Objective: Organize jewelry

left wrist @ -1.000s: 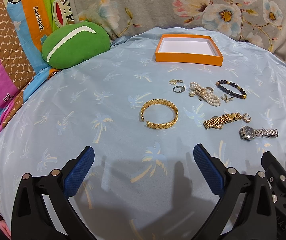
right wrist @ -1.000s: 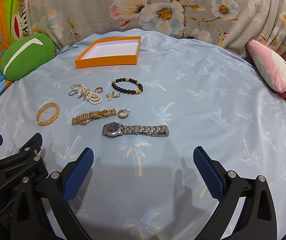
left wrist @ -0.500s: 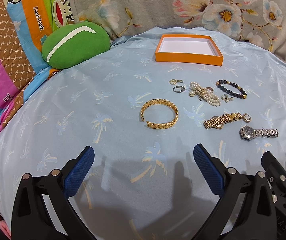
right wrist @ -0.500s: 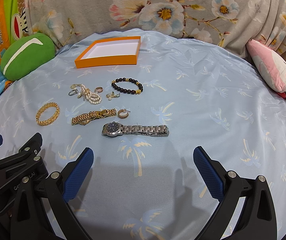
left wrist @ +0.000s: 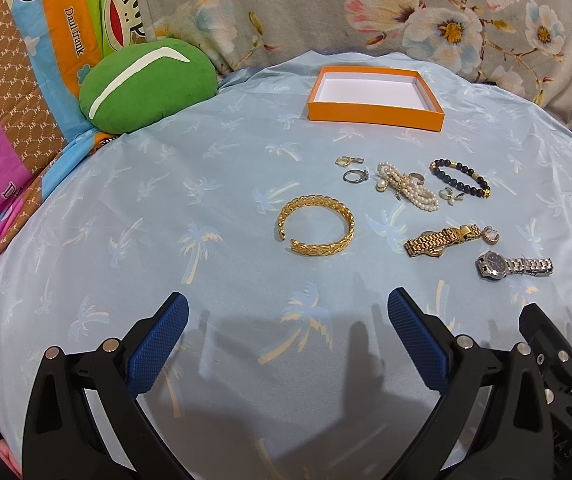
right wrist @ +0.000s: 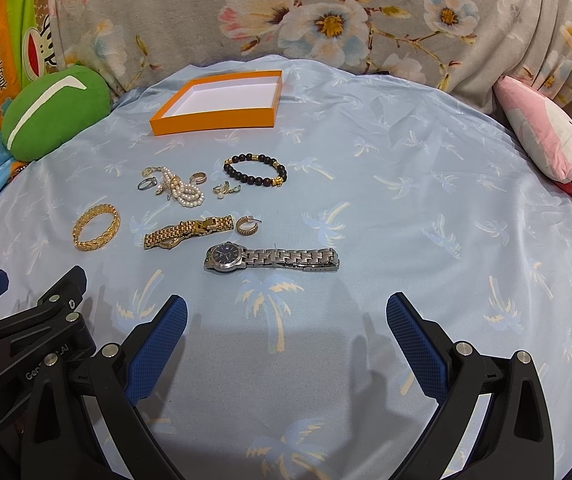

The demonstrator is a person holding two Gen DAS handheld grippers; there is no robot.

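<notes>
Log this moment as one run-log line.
phase: pre-grasp | left hand-held gripper: open, empty | right hand-held gripper: open, empty | orange box: empty | jewelry: all on blue cloth | nearest right: silver watch

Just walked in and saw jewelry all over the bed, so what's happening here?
A person holds two grippers, left gripper and right gripper, both open and empty above the blue sheet. Nothing is sorted yet: the orange box is empty. The gold bangle, pearl bracelet, black bead bracelet, gold watch, silver watch and small rings lie loose on the sheet.
</notes>
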